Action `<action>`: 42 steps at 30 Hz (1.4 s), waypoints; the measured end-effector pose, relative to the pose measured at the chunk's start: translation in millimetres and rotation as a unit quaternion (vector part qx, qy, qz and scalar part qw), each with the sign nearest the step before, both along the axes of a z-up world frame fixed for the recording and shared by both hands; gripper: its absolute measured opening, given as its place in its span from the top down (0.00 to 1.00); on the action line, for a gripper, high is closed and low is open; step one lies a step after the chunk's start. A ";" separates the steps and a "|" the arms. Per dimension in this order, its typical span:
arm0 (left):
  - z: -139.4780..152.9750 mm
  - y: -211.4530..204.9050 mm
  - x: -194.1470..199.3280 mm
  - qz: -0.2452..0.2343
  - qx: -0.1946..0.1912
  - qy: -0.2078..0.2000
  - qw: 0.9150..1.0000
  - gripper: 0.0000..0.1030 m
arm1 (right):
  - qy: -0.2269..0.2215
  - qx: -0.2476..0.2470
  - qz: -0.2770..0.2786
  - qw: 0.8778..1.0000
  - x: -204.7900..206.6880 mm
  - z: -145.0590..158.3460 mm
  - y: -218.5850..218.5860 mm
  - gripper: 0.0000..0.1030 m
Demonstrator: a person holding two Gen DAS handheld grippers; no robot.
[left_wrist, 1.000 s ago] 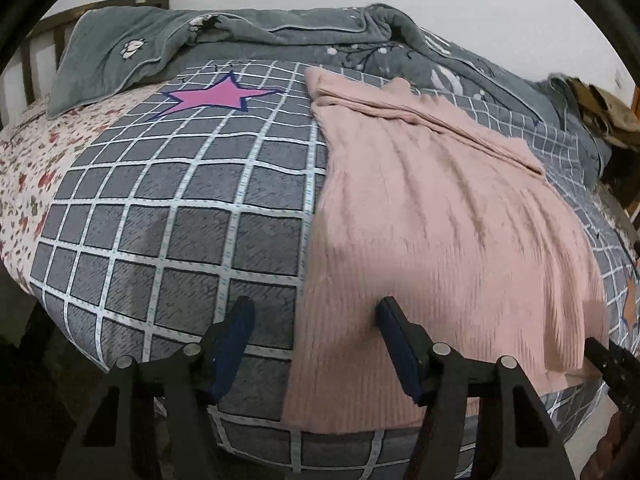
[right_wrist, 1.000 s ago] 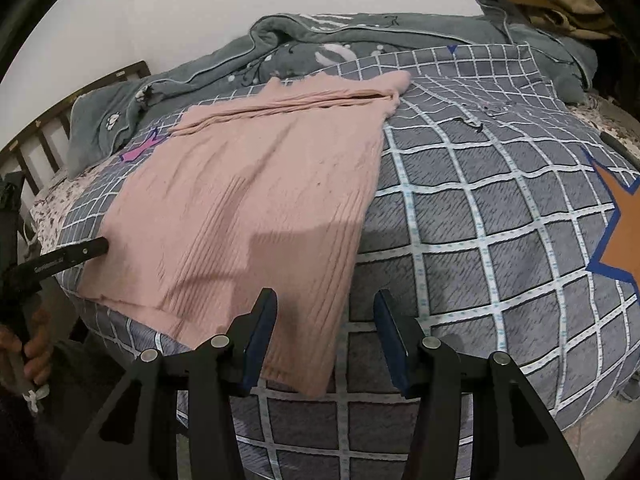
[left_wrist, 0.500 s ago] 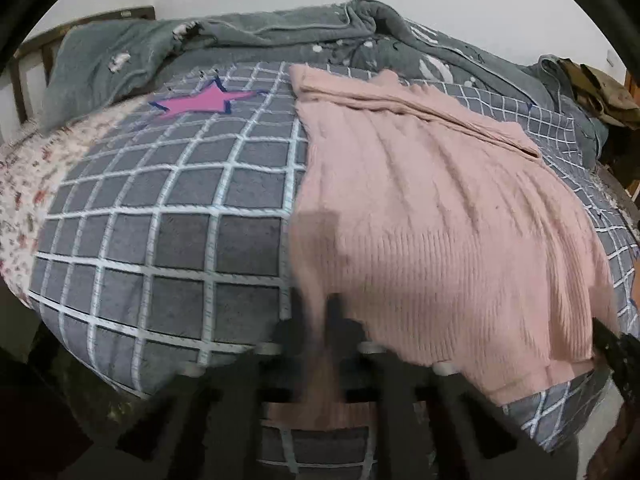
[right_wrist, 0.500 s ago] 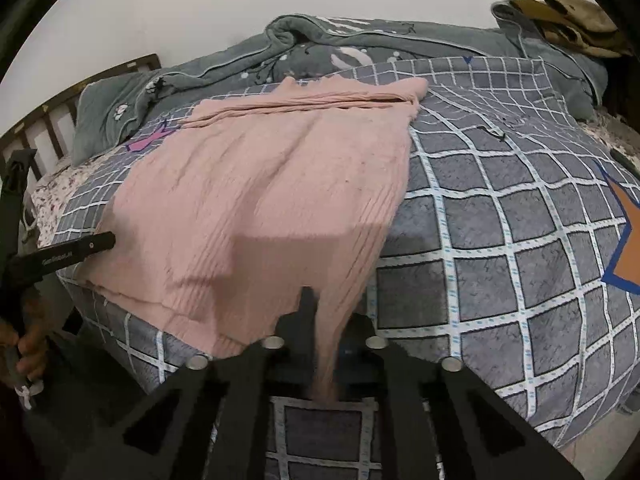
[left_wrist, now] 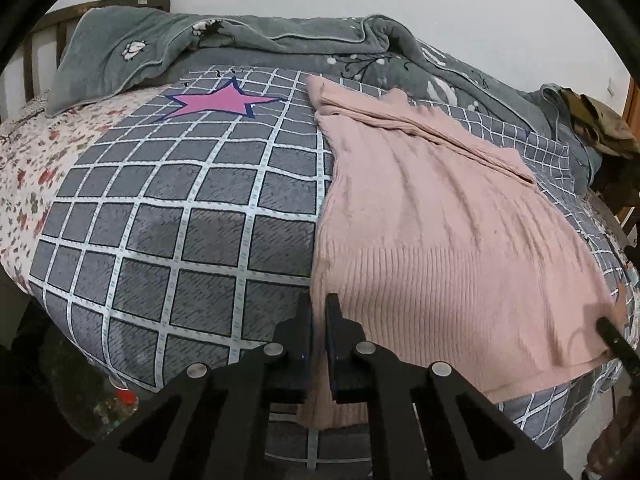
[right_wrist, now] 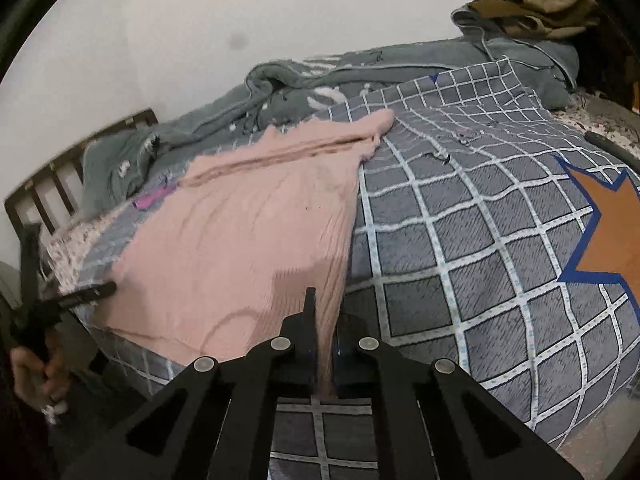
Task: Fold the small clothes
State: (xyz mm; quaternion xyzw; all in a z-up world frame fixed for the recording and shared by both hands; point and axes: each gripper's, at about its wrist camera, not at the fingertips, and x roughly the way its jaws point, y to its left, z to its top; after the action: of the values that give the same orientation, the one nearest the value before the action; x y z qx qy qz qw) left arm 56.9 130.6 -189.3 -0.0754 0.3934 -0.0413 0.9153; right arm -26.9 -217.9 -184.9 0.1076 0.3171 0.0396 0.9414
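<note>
A pink ribbed knit sweater [left_wrist: 432,232] lies spread on the grey checked bedspread [left_wrist: 168,240], its hem toward me. My left gripper [left_wrist: 318,312] is shut on the sweater's near left hem corner. In the right wrist view the same sweater [right_wrist: 248,232] stretches away to the left, and my right gripper [right_wrist: 324,316] is shut on its near right hem corner, with fabric pinched between the jaws. The right gripper's tip [left_wrist: 616,340] shows at the far right of the left wrist view. The left gripper [right_wrist: 86,294] and the hand holding it show at the left edge of the right wrist view.
A rumpled grey-green blanket [left_wrist: 248,40] is heaped along the wall side of the bed. A floral sheet [left_wrist: 24,168] lies at the left, brown clothes [right_wrist: 540,12] at the far end. A wooden headboard [right_wrist: 44,184] stands left. The spread carries a pink star [left_wrist: 224,100] and an orange star [right_wrist: 612,232].
Both grippers went from open, straddling the hem corners, to shut on the sweater. The right corner is now lifted slightly, with the fabric pulled taut toward it.
</note>
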 end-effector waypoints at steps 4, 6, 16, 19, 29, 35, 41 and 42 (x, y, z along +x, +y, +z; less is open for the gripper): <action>-1.7 -0.7 0.4 0.003 0.002 0.009 1.000 0.89 | 0.024 -0.013 0.008 1.000 7.4 -8.9 8.9 0.93; -2.7 1.2 0.5 0.004 -0.006 0.015 1.000 0.89 | 0.038 -0.009 0.014 0.999 8.7 -11.0 8.5 0.90; -8.3 6.9 -0.4 -0.009 -0.057 0.040 0.998 0.68 | 0.026 -0.006 0.003 1.000 2.2 -4.6 3.0 0.61; -7.9 4.0 -1.6 -0.017 -0.062 0.039 0.997 0.64 | 0.027 -0.016 0.005 0.999 3.0 -4.0 4.8 0.61; -8.4 5.0 -9.5 -0.033 -0.089 0.038 0.995 0.64 | 0.019 -0.033 0.005 0.999 0.5 -4.2 12.5 0.61; -11.0 11.3 -15.4 -0.035 -0.123 0.037 0.991 0.64 | 0.043 -0.020 0.007 0.999 6.0 -10.6 5.8 0.62; -12.5 10.2 -16.5 -0.041 -0.134 0.035 0.990 0.66 | 0.056 -0.004 -0.002 0.998 8.4 -16.1 0.9 0.62; -12.3 9.4 -16.2 -0.042 -0.131 0.035 0.990 0.66 | 0.056 -0.002 -0.002 0.998 8.3 -16.1 0.7 0.62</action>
State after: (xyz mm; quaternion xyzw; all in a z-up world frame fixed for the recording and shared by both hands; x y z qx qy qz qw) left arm 40.6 140.0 -201.5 -0.1798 0.4192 -0.1285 0.8806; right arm -18.5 -217.2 -201.0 0.1083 0.3694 0.0307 0.9224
